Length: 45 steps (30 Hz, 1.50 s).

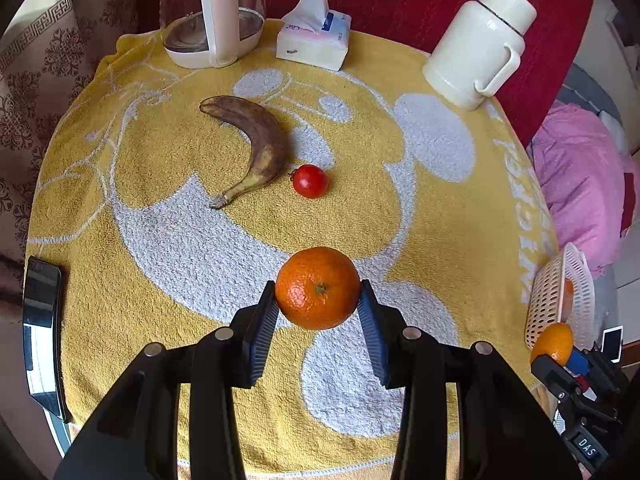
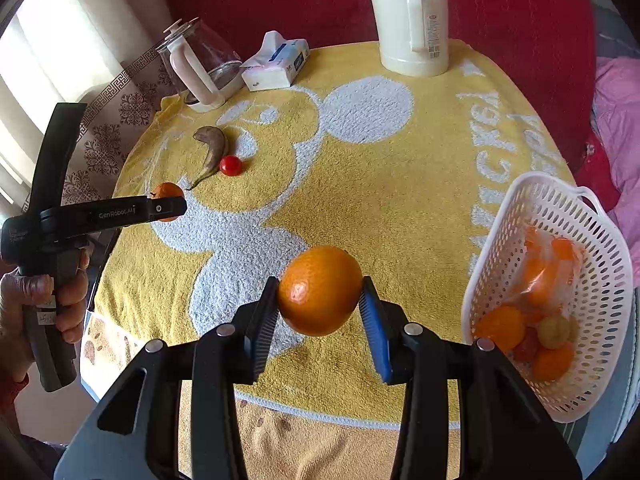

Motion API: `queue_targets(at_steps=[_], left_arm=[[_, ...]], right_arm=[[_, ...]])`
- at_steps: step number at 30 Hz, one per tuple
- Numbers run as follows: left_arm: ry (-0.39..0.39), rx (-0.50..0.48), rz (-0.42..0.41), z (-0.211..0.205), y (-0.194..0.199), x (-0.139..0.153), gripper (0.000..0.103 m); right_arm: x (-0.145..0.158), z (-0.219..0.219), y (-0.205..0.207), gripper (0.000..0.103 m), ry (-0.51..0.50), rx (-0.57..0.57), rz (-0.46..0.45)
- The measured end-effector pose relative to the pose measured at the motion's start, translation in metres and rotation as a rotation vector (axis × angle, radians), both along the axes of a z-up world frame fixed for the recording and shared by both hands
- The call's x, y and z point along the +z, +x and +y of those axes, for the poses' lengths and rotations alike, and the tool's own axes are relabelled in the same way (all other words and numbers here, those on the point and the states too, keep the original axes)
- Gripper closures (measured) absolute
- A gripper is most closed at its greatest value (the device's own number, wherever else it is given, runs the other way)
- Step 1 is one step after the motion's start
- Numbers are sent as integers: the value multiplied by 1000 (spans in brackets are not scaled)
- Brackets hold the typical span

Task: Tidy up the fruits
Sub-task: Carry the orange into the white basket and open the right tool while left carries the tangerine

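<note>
Yellow towel (image 1: 400, 232); both hand-held grippers clasping oranges

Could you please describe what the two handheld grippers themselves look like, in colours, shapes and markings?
The left gripper and right gripper match: black angular plastic bodies, silver round pivot bolts, and blue ribbed finger pads. Seen from the side, the left one has a black pistol-style handle and white "GenRobot.AI" lettering; a bare hand grips it. No cables show.

Rough terry-cloth towel (image 1: 160, 280), perforated plastic basket (image 2: 600, 280), glass kettle (image 1: 180, 8)
</note>
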State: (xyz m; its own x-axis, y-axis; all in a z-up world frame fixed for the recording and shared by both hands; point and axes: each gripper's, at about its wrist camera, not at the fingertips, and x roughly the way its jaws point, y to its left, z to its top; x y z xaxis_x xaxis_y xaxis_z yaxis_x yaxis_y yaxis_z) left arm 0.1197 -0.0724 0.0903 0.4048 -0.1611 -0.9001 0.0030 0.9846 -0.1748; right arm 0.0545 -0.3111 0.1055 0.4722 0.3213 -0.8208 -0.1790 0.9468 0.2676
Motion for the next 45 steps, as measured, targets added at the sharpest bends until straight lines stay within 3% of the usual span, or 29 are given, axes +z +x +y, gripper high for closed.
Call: queue_targets(at_steps=[9,25,45], left_arm=[[9,-28,-25,-37,-12,13,62],[5,-99,-31,-98,-37,21,62],[18,-152,-49,-129,-53,32,62]], right_arm=[[7,-64,-14,62,37,-110,-8],[-1,-165,-37,62,-2,-295,-16],[-12,-196,-13,62,-41,-323,-34]])
